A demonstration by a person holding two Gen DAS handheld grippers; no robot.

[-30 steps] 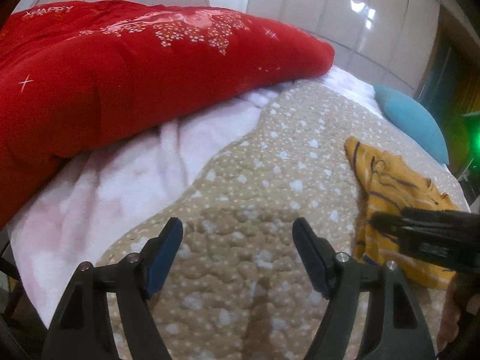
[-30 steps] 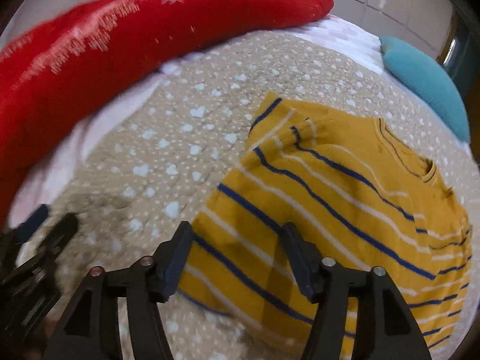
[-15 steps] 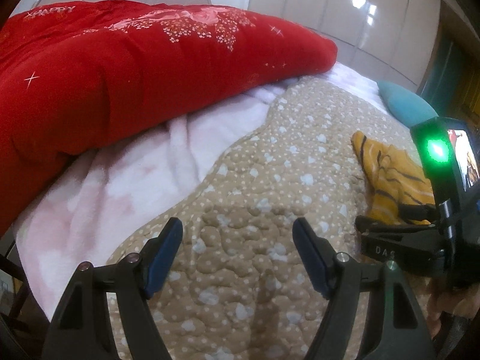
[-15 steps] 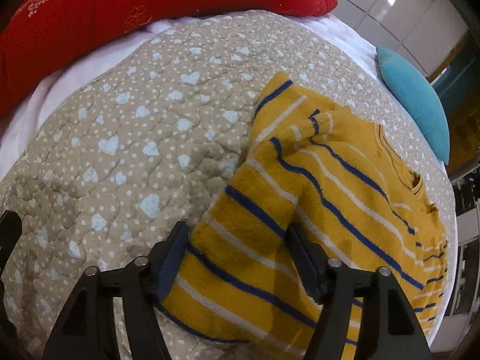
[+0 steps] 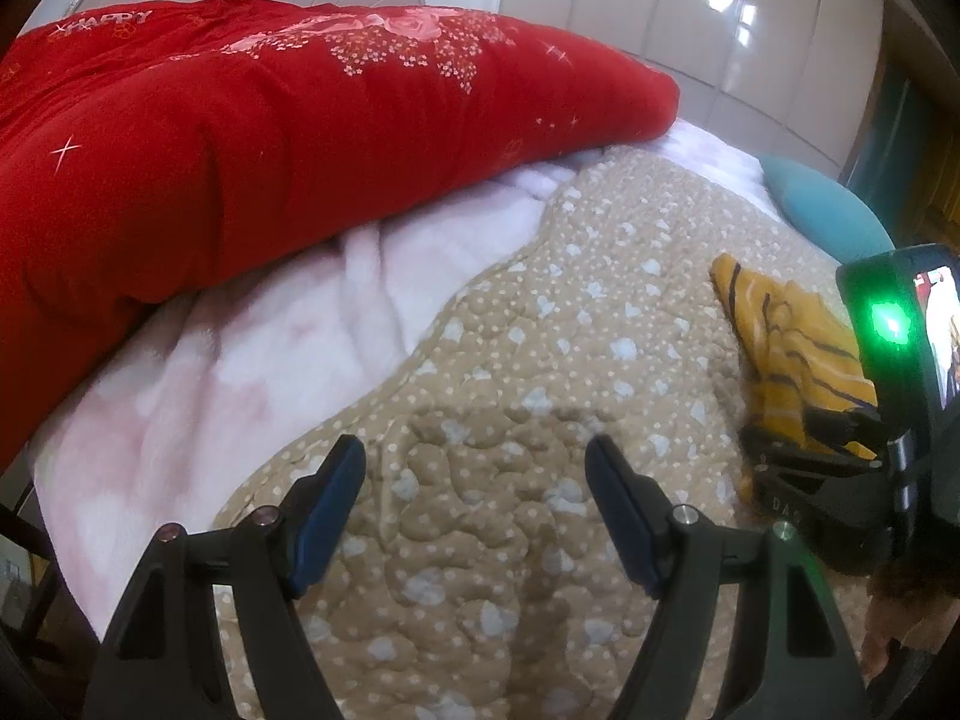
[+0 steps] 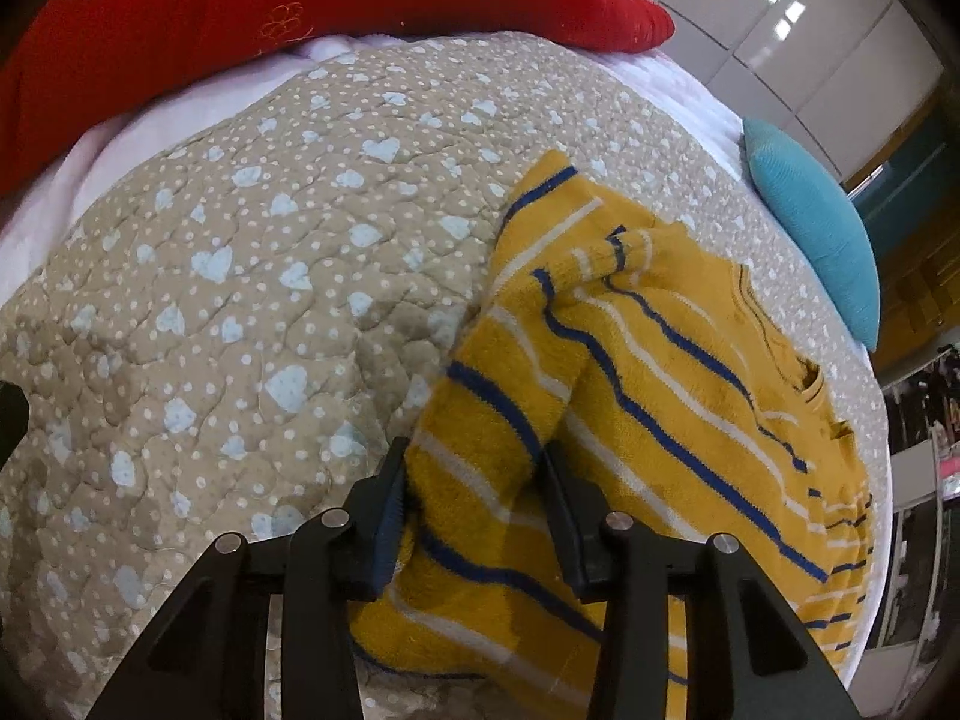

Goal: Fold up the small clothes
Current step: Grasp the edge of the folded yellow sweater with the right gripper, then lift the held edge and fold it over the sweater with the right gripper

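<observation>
The right claw [image 6: 474, 474] pinches a raised fold of the mustard-yellow knit sweater with blue and white stripes [image 6: 678, 372], lower centre on the beige heart-print quilt [image 6: 270, 276]. The left claw [image 5: 474, 480] hangs spread, empty. A shallow bite could slip, dropping the fold crooked.

Left black plastic two-finger gripper [image 5: 474, 480]: dark blue rubber pads on fingers [image 5: 336, 489], silver round screws at pivots. Right black plastic gripper [image 6: 474, 495]: same blue pads, silver screws; in left view, green LED glowing on its body.
</observation>
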